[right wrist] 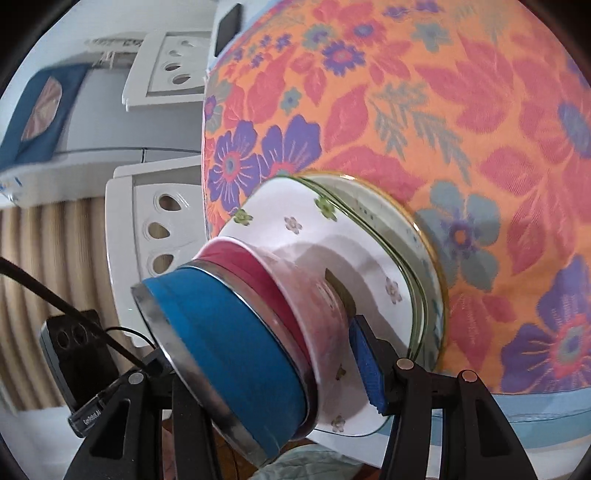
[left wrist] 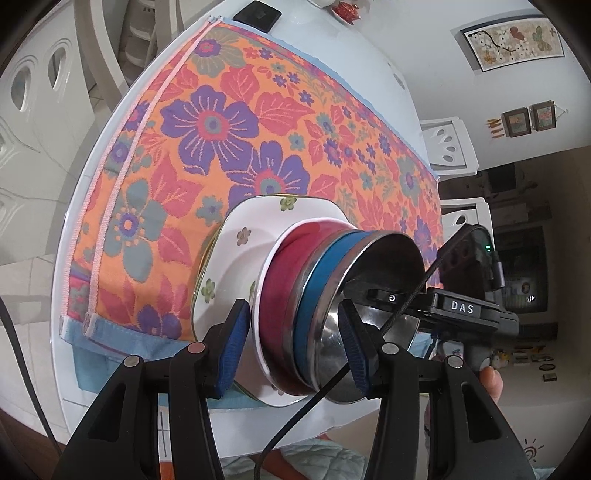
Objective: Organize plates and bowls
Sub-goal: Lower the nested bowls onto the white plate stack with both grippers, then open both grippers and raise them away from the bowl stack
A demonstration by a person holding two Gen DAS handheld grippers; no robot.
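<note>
A stack stands on the floral tablecloth (left wrist: 221, 122): white flowered plates (left wrist: 240, 254) at the bottom, a red bowl (left wrist: 284, 295) on them, and a blue steel bowl (left wrist: 325, 291) nested on top. My left gripper (left wrist: 291, 347) is open, its blue pads (left wrist: 232, 347) on either side of the two bowls, not pressing them. In the right wrist view the same plates (right wrist: 332, 236), red bowl (right wrist: 255, 269) and blue bowl (right wrist: 236, 339) fill the space between my right gripper's (right wrist: 266, 365) open fingers; the right pad (right wrist: 369, 365) lies near the red bowl's base, the left finger is hidden.
The round white table (left wrist: 332, 55) carries a black square object (left wrist: 258, 14) at its far edge. White chairs (left wrist: 450, 144) stand around it, also in the right wrist view (right wrist: 162, 66). The other handheld unit (left wrist: 461, 306) is close beside the stack.
</note>
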